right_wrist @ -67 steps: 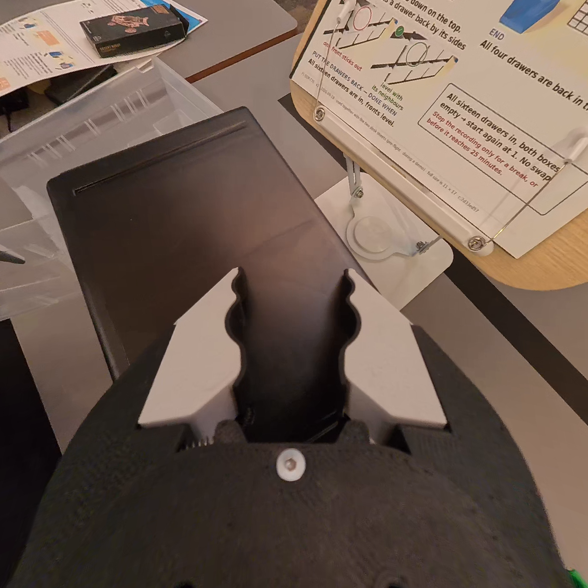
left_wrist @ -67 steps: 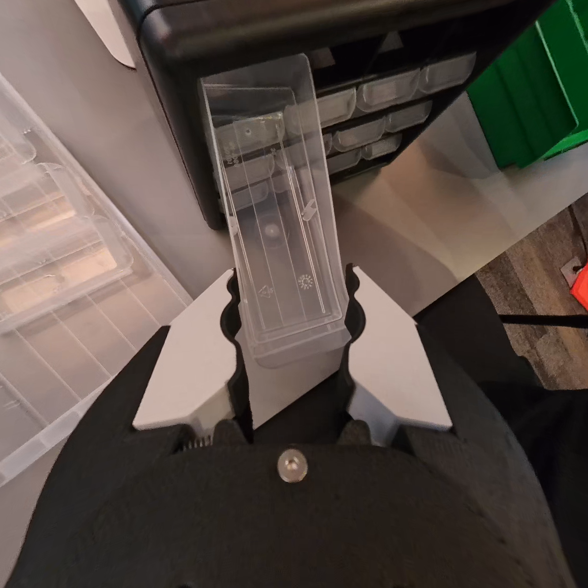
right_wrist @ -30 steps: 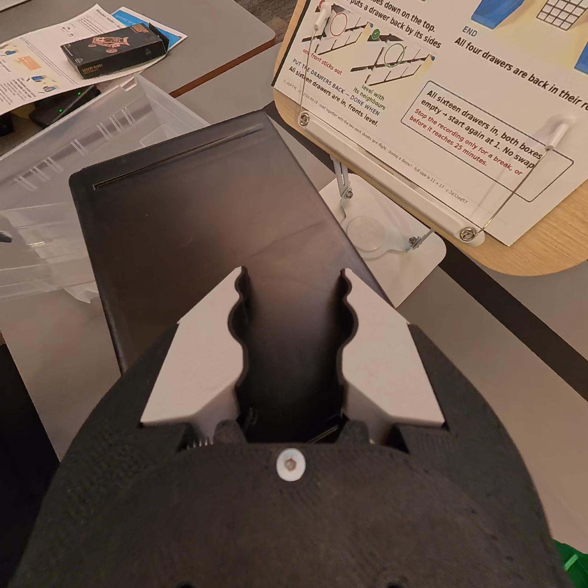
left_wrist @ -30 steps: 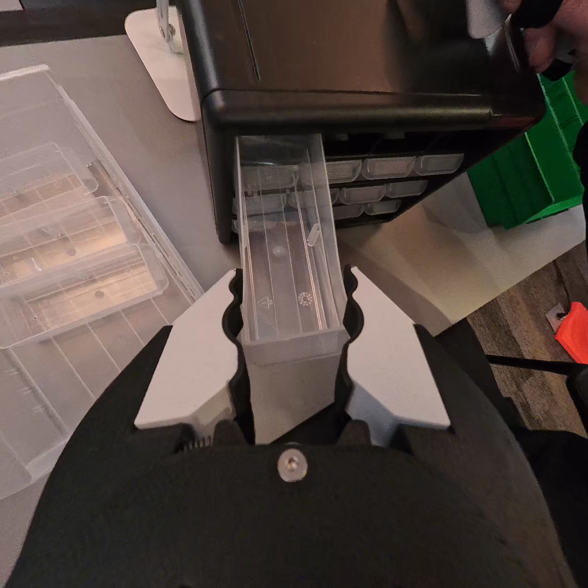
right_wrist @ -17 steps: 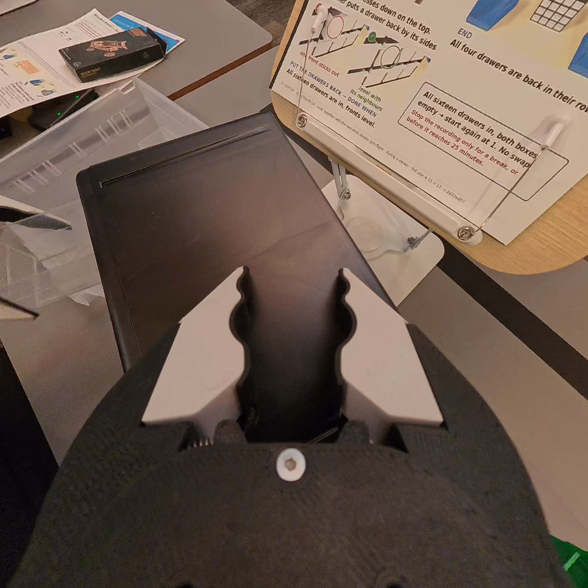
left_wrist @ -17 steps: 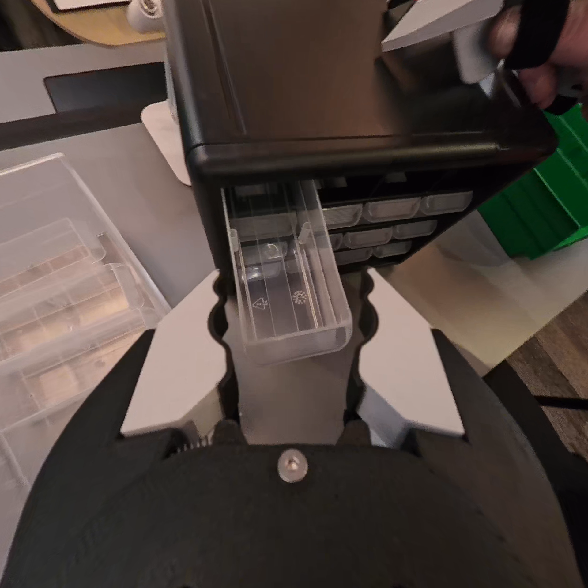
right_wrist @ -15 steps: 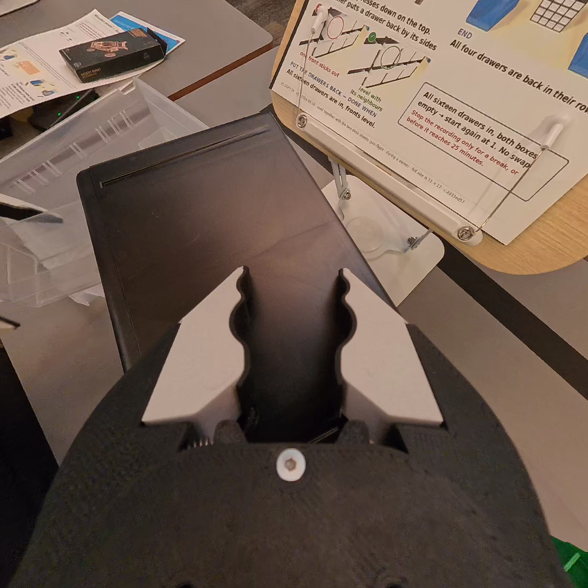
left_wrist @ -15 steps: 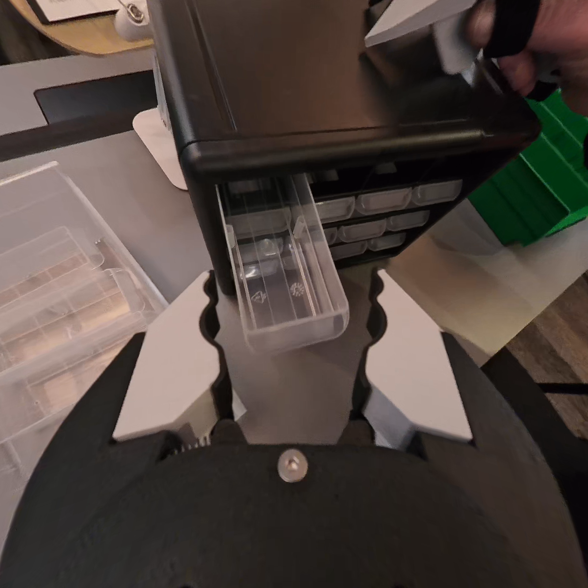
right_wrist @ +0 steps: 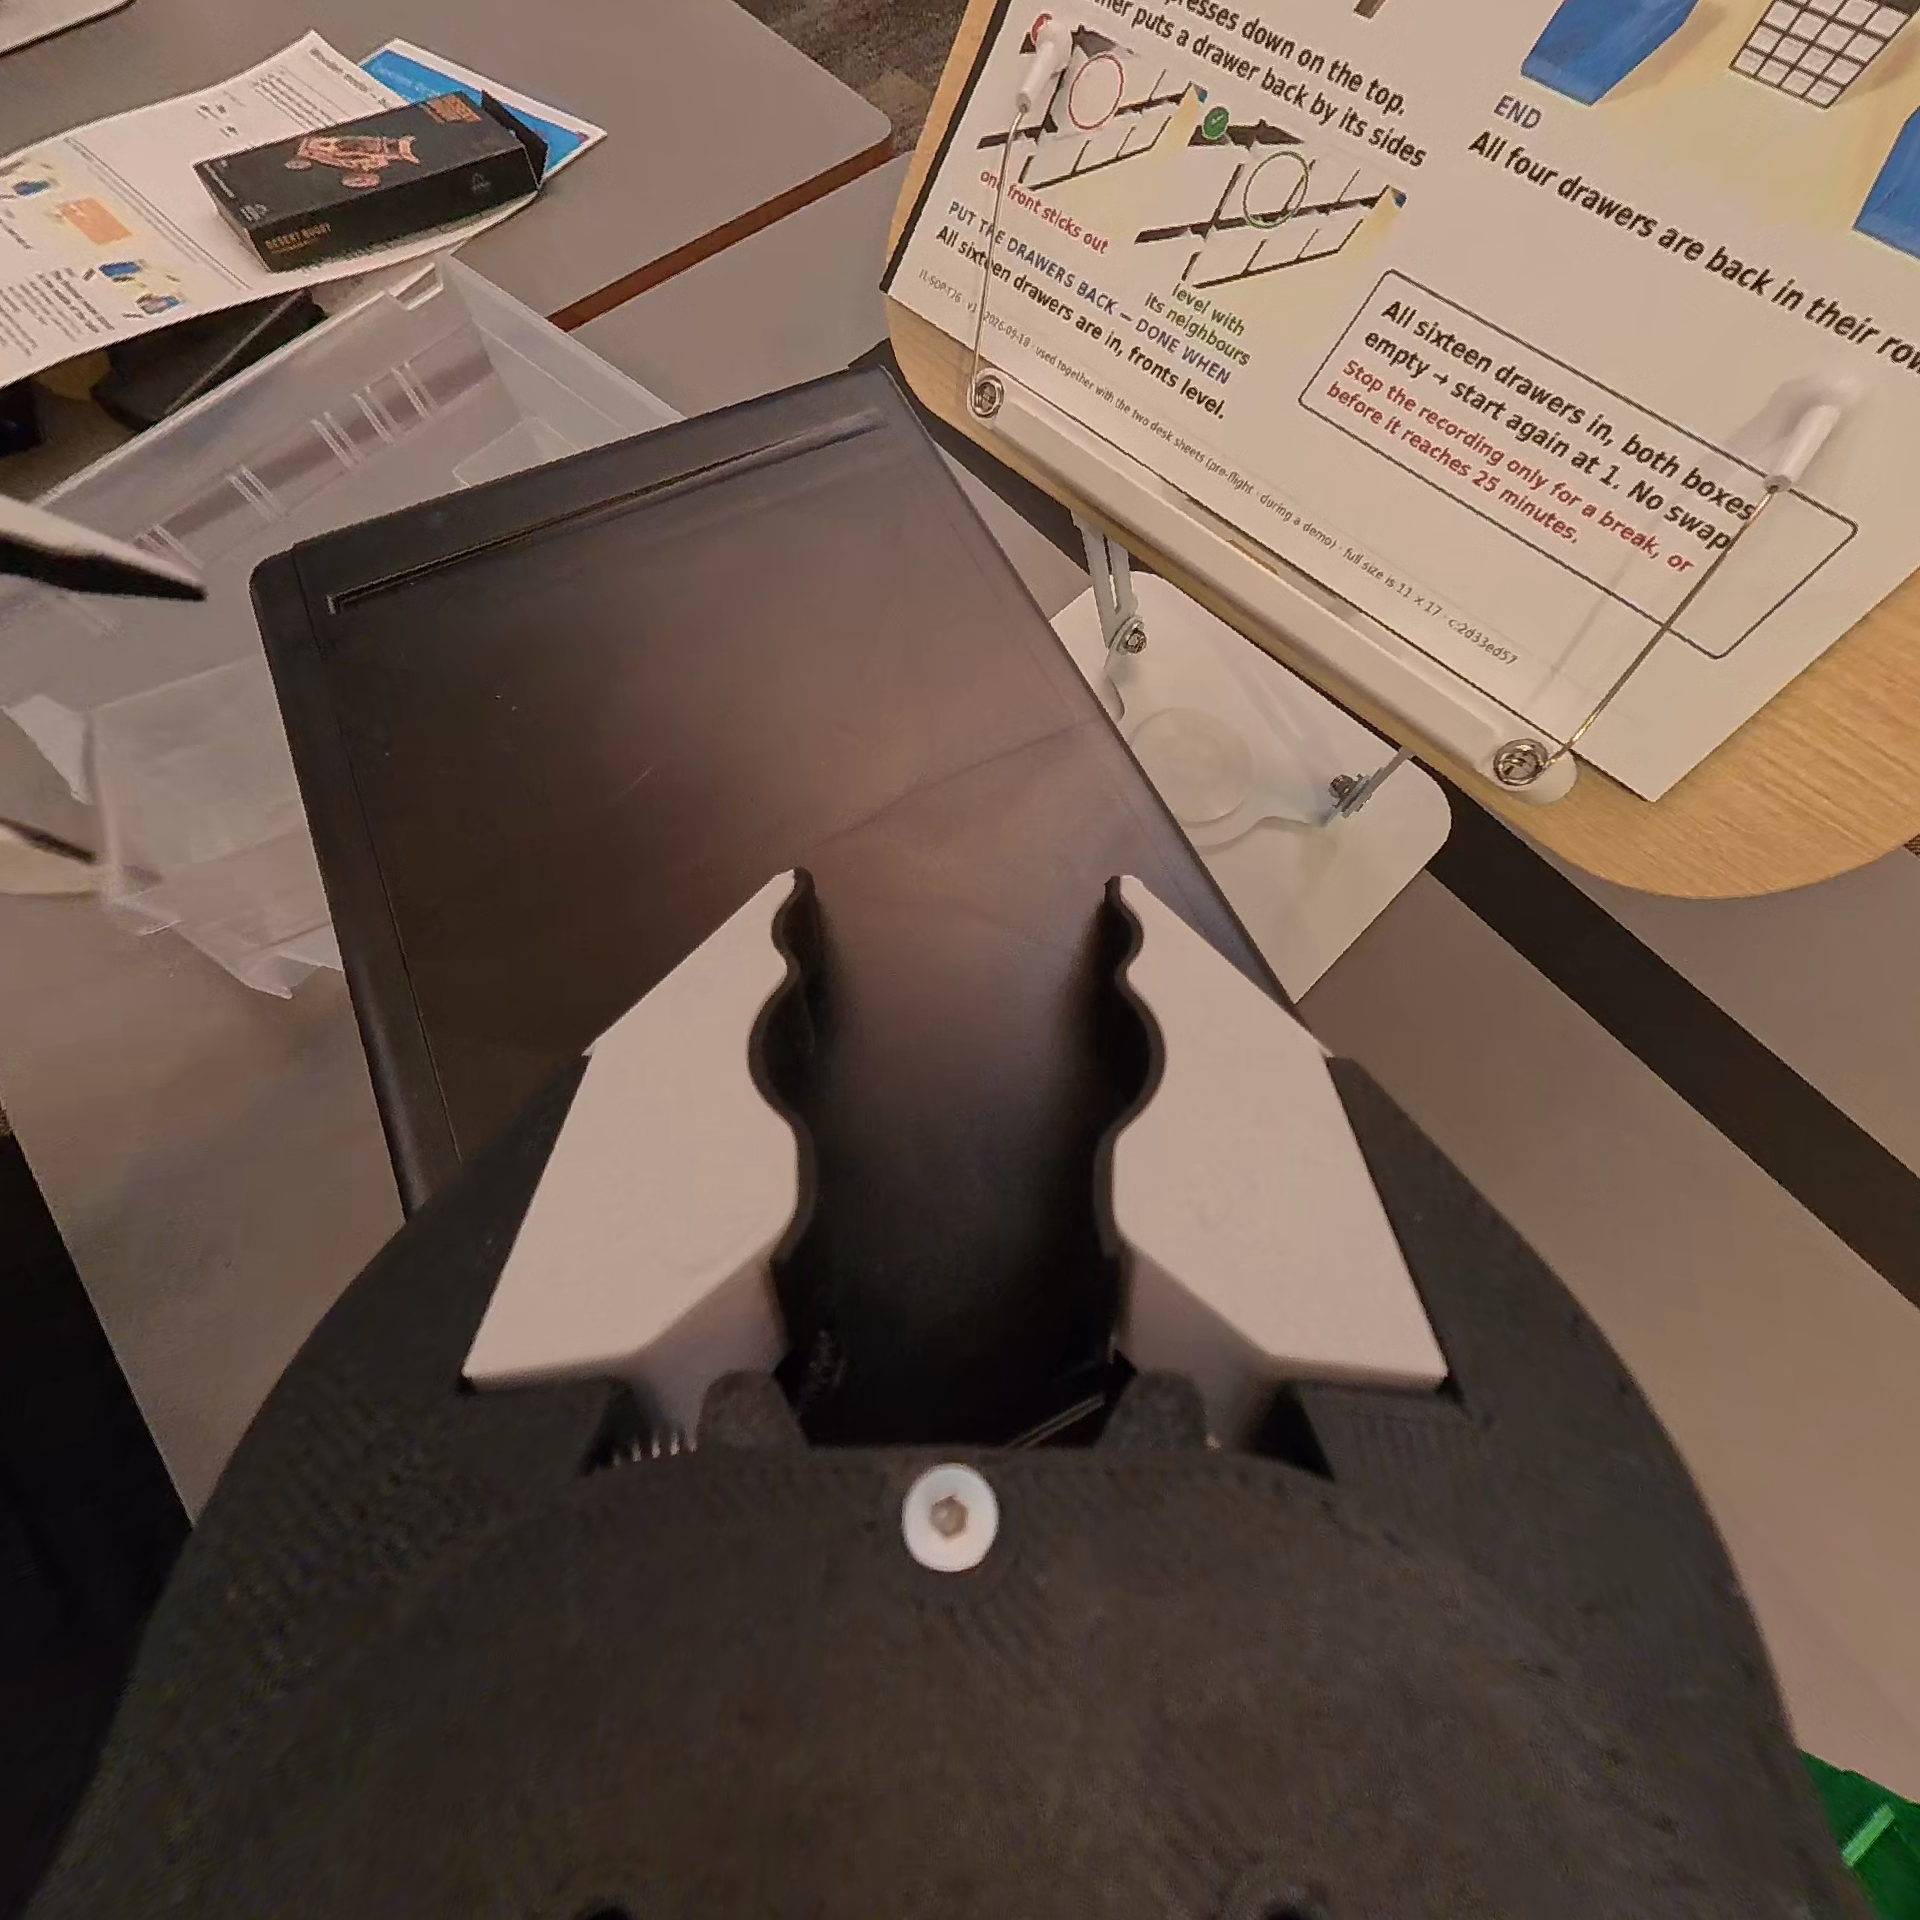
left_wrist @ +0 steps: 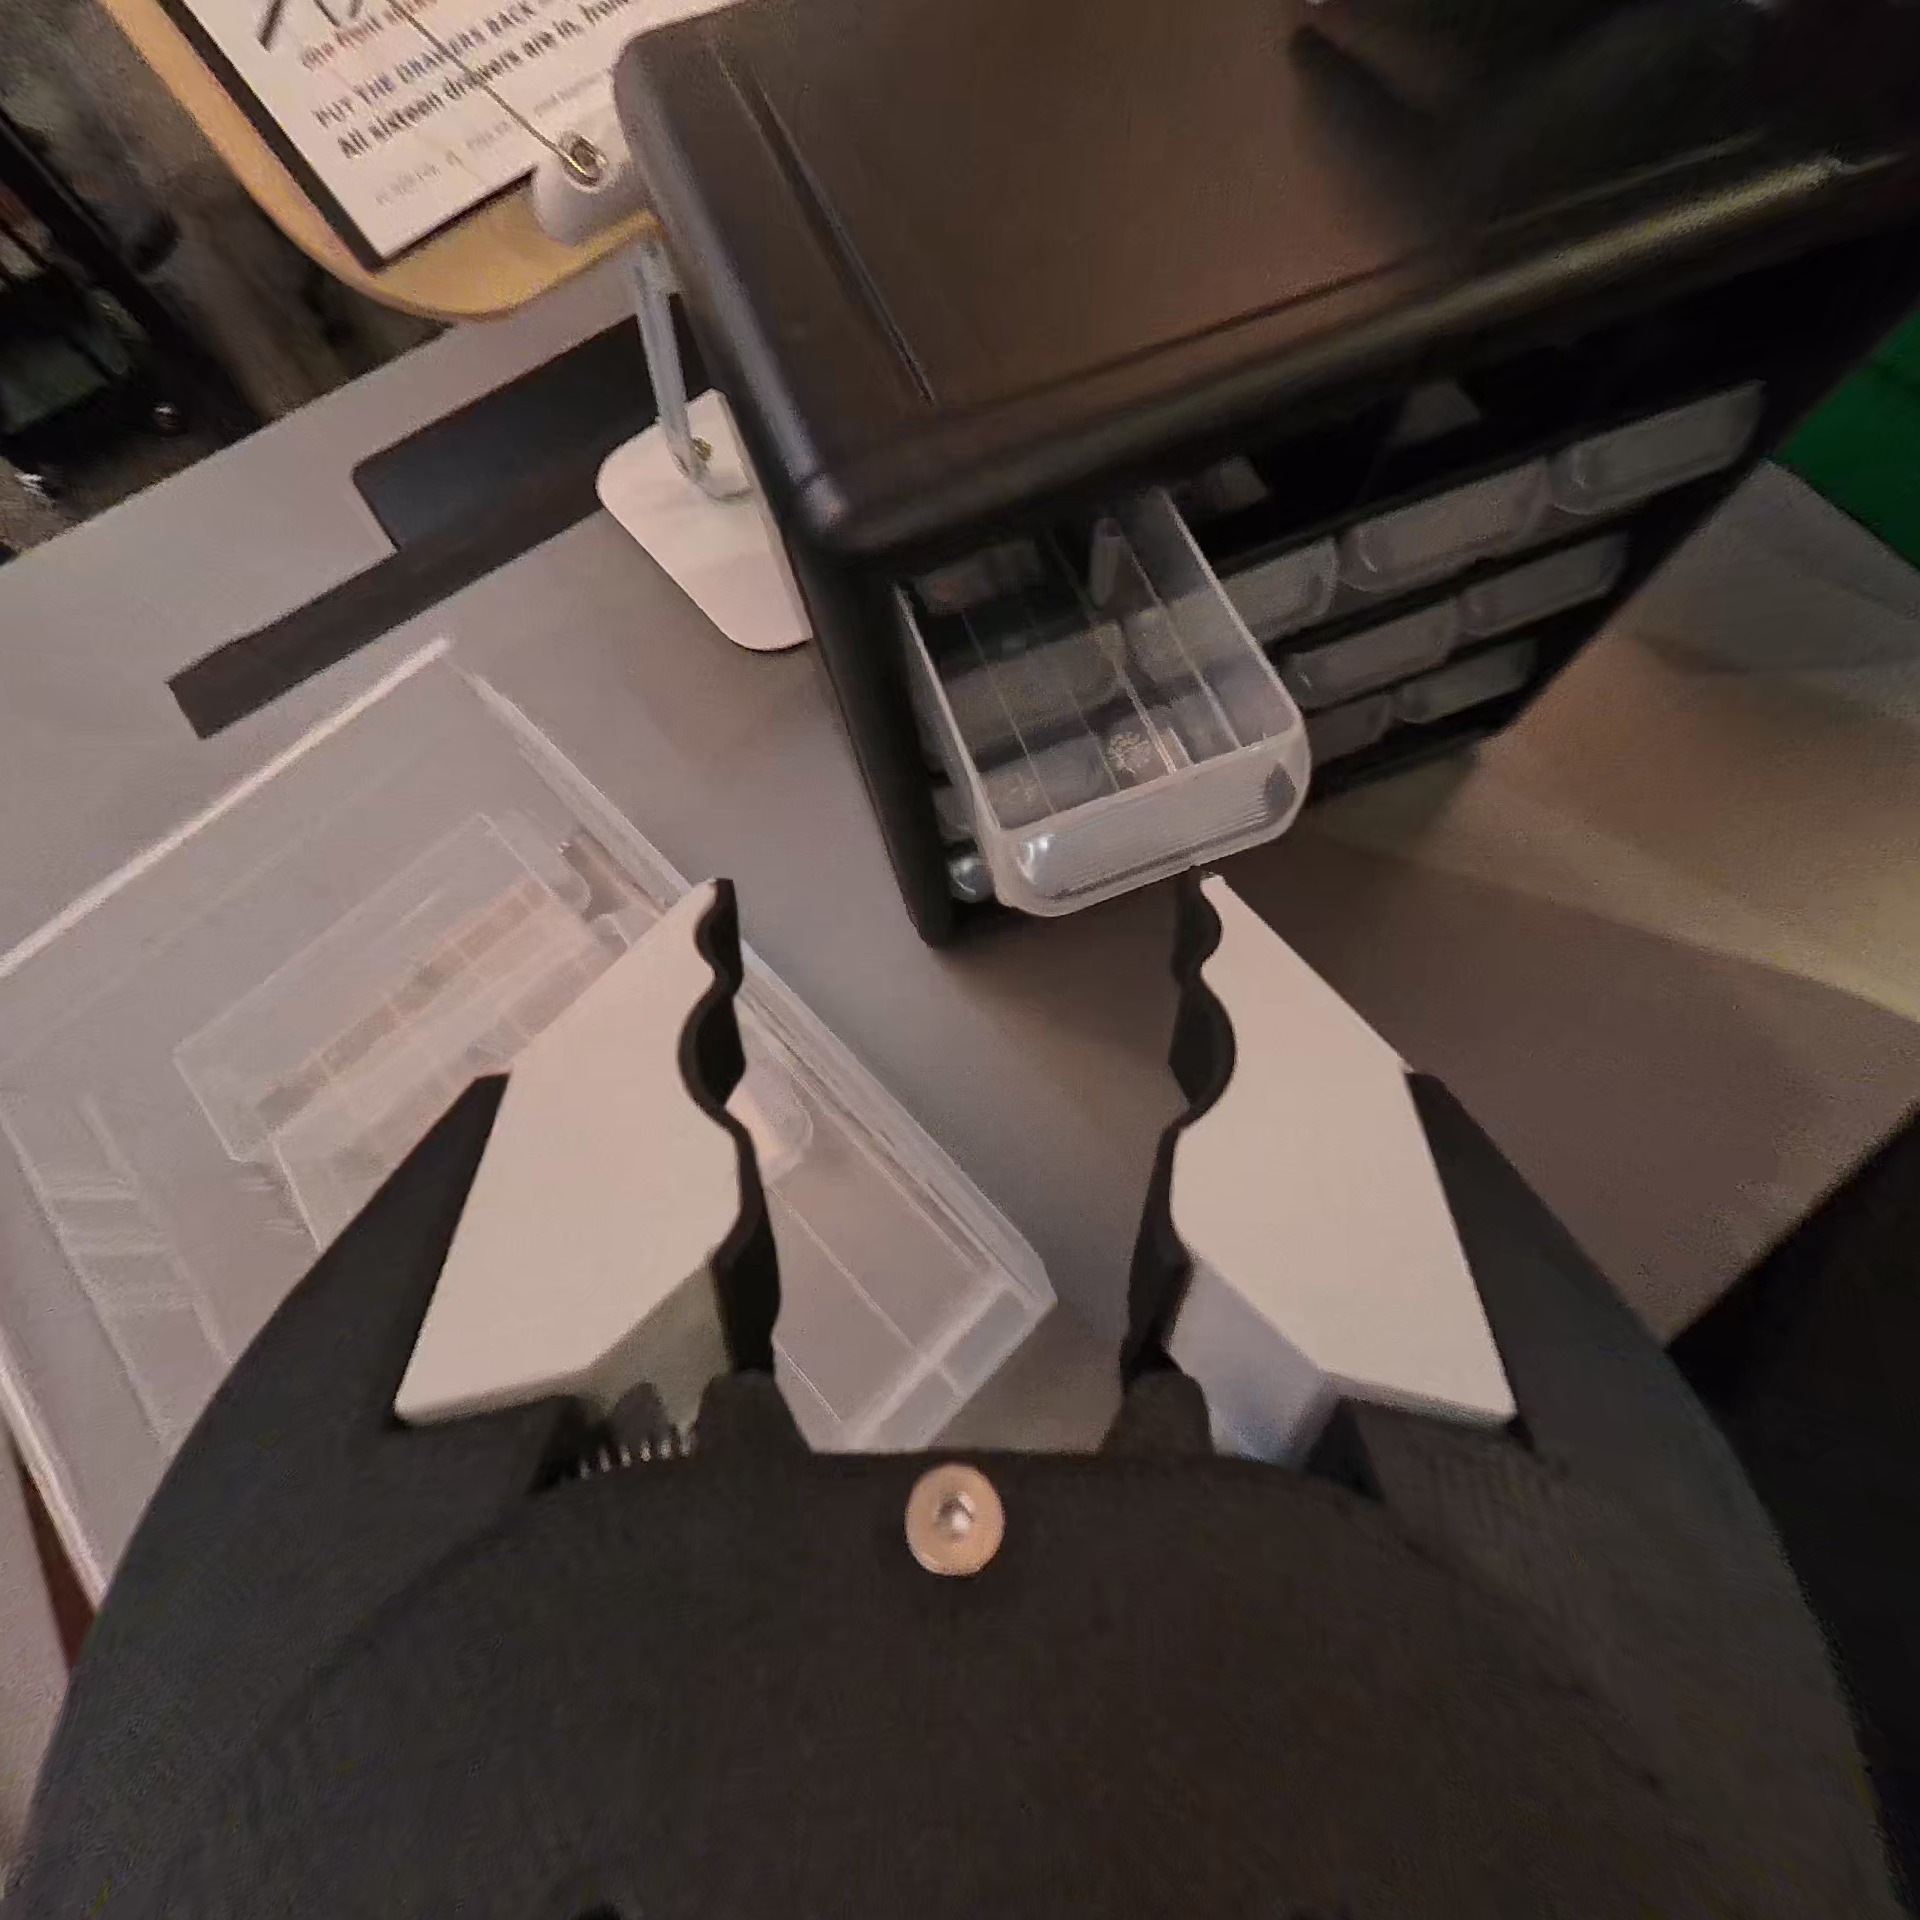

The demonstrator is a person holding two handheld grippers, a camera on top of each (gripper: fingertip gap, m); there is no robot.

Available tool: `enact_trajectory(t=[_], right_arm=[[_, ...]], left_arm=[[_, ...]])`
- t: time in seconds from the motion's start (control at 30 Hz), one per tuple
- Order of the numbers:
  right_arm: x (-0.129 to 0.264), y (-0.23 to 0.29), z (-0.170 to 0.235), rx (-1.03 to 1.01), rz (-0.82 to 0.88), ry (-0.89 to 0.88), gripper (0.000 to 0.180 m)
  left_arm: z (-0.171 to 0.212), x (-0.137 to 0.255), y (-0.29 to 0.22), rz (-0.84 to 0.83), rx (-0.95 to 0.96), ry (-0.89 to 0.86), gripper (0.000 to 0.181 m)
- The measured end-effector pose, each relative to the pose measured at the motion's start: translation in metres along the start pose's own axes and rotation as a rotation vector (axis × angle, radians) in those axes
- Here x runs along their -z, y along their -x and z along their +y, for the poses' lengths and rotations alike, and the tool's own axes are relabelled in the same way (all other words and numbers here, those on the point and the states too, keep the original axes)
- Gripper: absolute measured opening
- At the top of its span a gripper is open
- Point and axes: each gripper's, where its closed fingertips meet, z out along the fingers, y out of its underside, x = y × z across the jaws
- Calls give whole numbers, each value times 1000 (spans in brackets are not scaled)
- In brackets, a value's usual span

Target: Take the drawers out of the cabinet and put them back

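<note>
Two hand-held grippers were mine. The left hand-held gripper (left_wrist: 956,894) stood wide, holding nothing, just short of a clear drawer (left_wrist: 1117,748) that stuck halfway out of the top left slot of the black cabinet (left_wrist: 1091,260). My right hand-held gripper (right_wrist: 956,883) lay over the cabinet's top, its fingers parted and gripping nothing. Left of the cabinet on the grey worktop (left_wrist: 790,790) sat a clear bin (left_wrist: 312,810) with loose drawers inside. Behind stood an instruction board (right_wrist: 1455,312).
</note>
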Motion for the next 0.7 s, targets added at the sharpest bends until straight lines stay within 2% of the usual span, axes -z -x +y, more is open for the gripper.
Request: enact_trajectory(t=[0.17,0.4,0.53,0.7], right_arm=[[0,0,0,-1,1,2,54],[0,0,0,0,1,0,54],[-1,0,0,6,-10,7,55],[-1,0,0,6,-11,4,55]], left_arm=[[-21,-29,26,-127,46,-21,98],[-22,-57,42,-189,84,40,92],[-13,-34,41,-146,77,50,82],[53,14,56,-132,139,252,77]])
